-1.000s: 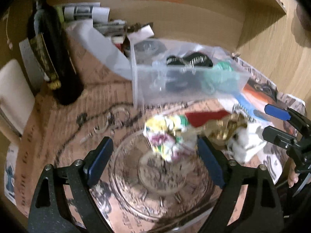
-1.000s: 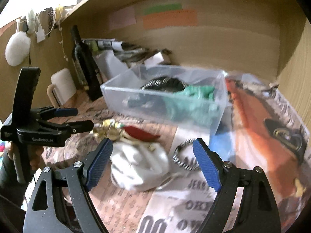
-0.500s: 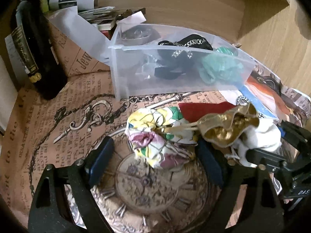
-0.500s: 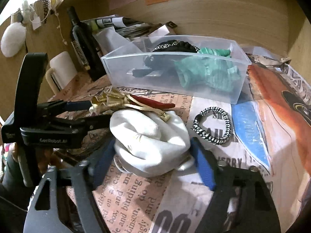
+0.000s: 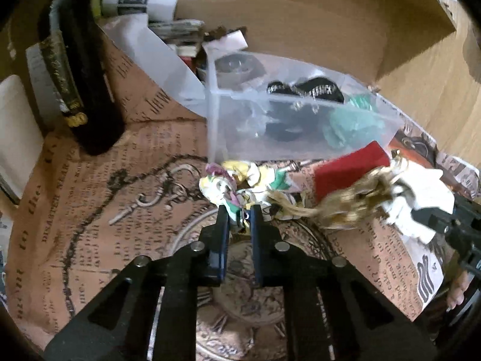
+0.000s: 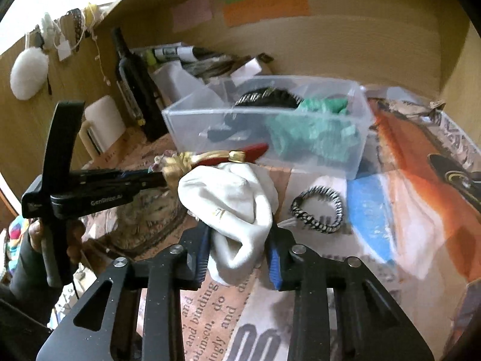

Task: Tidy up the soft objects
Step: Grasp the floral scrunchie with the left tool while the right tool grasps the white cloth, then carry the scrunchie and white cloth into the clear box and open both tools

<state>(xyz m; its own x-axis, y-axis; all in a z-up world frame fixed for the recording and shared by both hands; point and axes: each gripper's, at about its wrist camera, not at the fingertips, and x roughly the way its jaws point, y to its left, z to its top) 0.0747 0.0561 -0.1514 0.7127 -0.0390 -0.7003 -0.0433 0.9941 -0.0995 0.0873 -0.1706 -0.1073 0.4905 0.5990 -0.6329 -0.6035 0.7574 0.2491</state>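
Through the left wrist camera we see our left gripper (image 5: 239, 215) clamped on the near edge of a floral fabric scrunchie (image 5: 231, 183), its two blue-padded fingers (image 5: 222, 240) drawn close together with only the cloth between them. Just ahead of the fingertips, beyond the scrunchie, stands a clear plastic bin (image 5: 288, 138) holding a black studded band (image 5: 306, 88) and a green fabric piece (image 5: 348, 123). To the right of our fingers lie a red cloth (image 5: 348, 171) and a gold fabric piece (image 5: 345, 204), the gold one blurred, so we cannot tell whether it rests on the table or is lifted. Farther right a white sock (image 5: 421, 198) sits in the tip of the other gripper. Far ahead on the left stands a dark wine bottle (image 5: 81, 81) on the printed newspaper cover (image 5: 90, 210).

From the right wrist camera, our right gripper (image 6: 237, 258) is squeezed onto that white sock (image 6: 231, 201), which bulges up and forward from between the fingers. Directly ahead of it the red cloth (image 6: 249, 153) and gold piece (image 6: 180, 165) lie close against the sock's far side. To the left, the left gripper (image 6: 156, 179) reaches in sideways toward the gold piece. Right of our fingers a black-and-white braided hair tie (image 6: 318, 210) lies flat on the paper, apart from the sock. Beyond it all is the clear bin (image 6: 270, 138) with its green and black contents.
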